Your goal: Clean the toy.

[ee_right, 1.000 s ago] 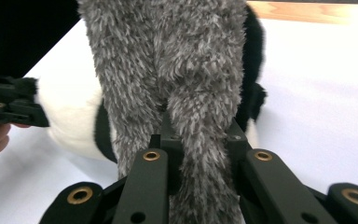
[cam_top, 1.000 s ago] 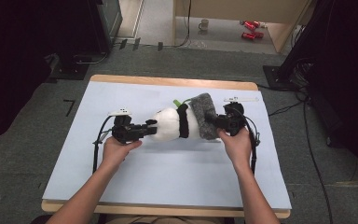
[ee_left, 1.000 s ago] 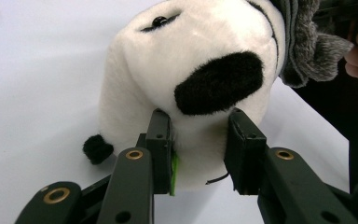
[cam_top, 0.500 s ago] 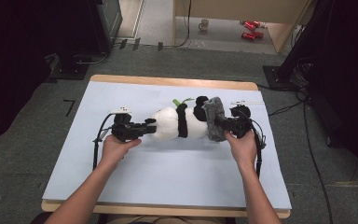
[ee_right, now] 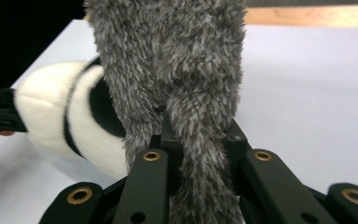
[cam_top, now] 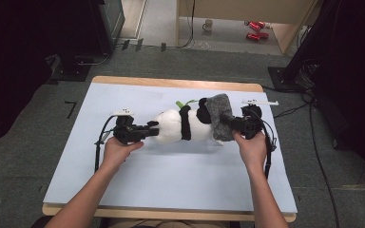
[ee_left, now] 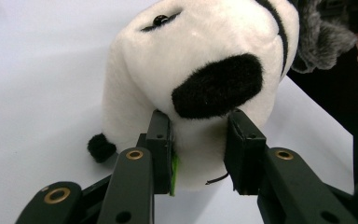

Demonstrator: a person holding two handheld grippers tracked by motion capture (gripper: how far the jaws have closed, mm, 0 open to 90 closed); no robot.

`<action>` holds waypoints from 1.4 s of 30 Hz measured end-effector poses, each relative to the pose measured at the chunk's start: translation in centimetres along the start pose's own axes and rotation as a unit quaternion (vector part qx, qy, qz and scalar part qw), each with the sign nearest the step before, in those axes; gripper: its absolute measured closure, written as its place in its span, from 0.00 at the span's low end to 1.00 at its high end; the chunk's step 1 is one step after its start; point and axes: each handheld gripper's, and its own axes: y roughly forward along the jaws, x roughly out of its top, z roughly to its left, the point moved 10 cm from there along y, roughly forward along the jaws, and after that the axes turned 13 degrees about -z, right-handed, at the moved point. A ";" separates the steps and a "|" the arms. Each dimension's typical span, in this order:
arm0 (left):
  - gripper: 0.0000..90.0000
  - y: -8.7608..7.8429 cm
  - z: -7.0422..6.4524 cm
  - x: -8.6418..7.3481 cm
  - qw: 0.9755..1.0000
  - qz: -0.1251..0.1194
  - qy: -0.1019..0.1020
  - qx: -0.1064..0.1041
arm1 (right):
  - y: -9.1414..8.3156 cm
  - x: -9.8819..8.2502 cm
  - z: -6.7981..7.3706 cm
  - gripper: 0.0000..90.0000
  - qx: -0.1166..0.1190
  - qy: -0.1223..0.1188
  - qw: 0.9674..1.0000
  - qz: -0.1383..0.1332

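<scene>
A stuffed panda (cam_top: 180,124) is lying on its side across the middle of the pale blue bench (cam_top: 171,180), and a grey fuzzy hat (cam_top: 218,116) is being fitted over its head end. The left tongs (cam_top: 148,131) are closed on the panda's rear end, pads pressed into the white plush at either side just below a black patch (ee_left: 216,86) in the left gripper view (a small black tail (ee_left: 100,147) lies against the bench beside them). The right tongs (cam_top: 228,122) are clamped on a fold of the hat's fur; in the right gripper view the grey pile (ee_right: 200,154) is pinched tight between the jaws, the panda's white and black body (ee_right: 56,116) lying beyond. The step in hand is judged to be the drawing of the hat over the head. For this to be done well, the body should be held firm by the left tongs as an anchor, so that the toy is not dragged along the bench. The hat should be pulled along the panda's long axis toward the left tongs, not lifted, and the pinch kept on the rim rather than loose pile, which may slip. A regrip on the opposite rim may be needed (the cloth looks bunched on one side). Release should wait until the hat is seated.
</scene>
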 end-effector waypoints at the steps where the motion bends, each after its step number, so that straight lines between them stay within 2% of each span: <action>1: 0.74 0.0 0.0 0.0 1.000 0.001 -0.001 0.000 | -0.1 0.2 0.2 0.86 0.003 -0.001 1.000 -0.003; 5: 0.75 0.0 -0.1 0.0 1.000 0.003 0.000 -0.003 | -0.6 1.0 1.3 0.86 0.025 0.008 0.999 -0.018; 7: 0.79 0.0 -0.5 0.0 1.000 0.013 -0.013 -0.015 | -0.8 1.3 2.2 0.86 0.040 0.009 0.999 -0.020; 10: 0.84 -0.1 -1.3 0.0 0.999 0.024 0.002 -0.035 | -0.6 1.3 4.1 0.86 0.062 -0.002 0.998 -0.014; 15: 0.85 -0.5 -2.3 0.1 0.998 0.032 0.016 -0.051 | 0.1 0.5 7.6 0.86 0.096 -0.033 0.995 0.008; 17: 0.85 -1.1 -2.7 0.2 0.997 0.038 0.019 -0.057 | 0.2 0.2 9.0 0.86 0.111 -0.042 0.993 0.017; 20: 0.85 -2.5 -3.5 0.5 0.996 0.050 0.035 -0.070 | 0.0 -0.3 10.8 0.86 0.132 -0.054 0.989 0.029; 22: 0.85 -3.4 -3.9 0.7 0.995 0.052 0.048 -0.075 | -0.3 -0.8 11.6 0.86 0.139 -0.060 0.988 0.040; 23: 0.85 -3.6 -3.9 0.7 0.994 0.053 0.047 -0.078 | -0.4 -1.2 11.9 0.86 0.144 -0.061 0.986 0.049; 25: 0.84 -3.8 -3.6 0.6 0.994 0.054 0.044 -0.079 | -0.2 -2.3 12.1 0.86 0.146 -0.065 0.985 0.069; 28: 0.84 -3.7 -3.1 0.3 0.995 0.048 0.029 -0.082 | 0.8 -4.1 11.4 0.85 0.138 -0.064 0.983 0.101; 30: 0.83 -3.6 -2.8 0.1 0.996 0.042 0.026 -0.079 | 1.3 -4.5 11.1 0.85 0.144 -0.050 0.983 0.105; 32: 0.82 -3.5 -2.5 0.0 0.996 0.031 0.021 -0.077 | 1.6 -4.4 10.9 0.86 0.144 -0.048 0.983 0.100; 35: 0.78 -3.4 -1.9 -0.3 0.997 0.025 0.026 -0.062 | 2.4 -4.3 10.6 0.86 0.132 -0.063 0.985 0.092; 37: 0.70 -3.5 -1.4 -0.3 0.998 0.020 0.015 -0.057 | 2.9 -4.3 10.6 0.86 0.132 -0.073 0.985 0.085; 38: 0.65 -3.6 -1.2 -0.3 0.998 0.015 0.019 -0.054 | 3.1 -4.2 10.7 0.87 0.132 -0.075 0.985 0.083; 42: 0.47 -4.0 -0.6 -0.4 0.997 0.002 0.058 -0.052 | 3.7 -3.9 10.9 0.86 0.128 -0.086 0.985 0.075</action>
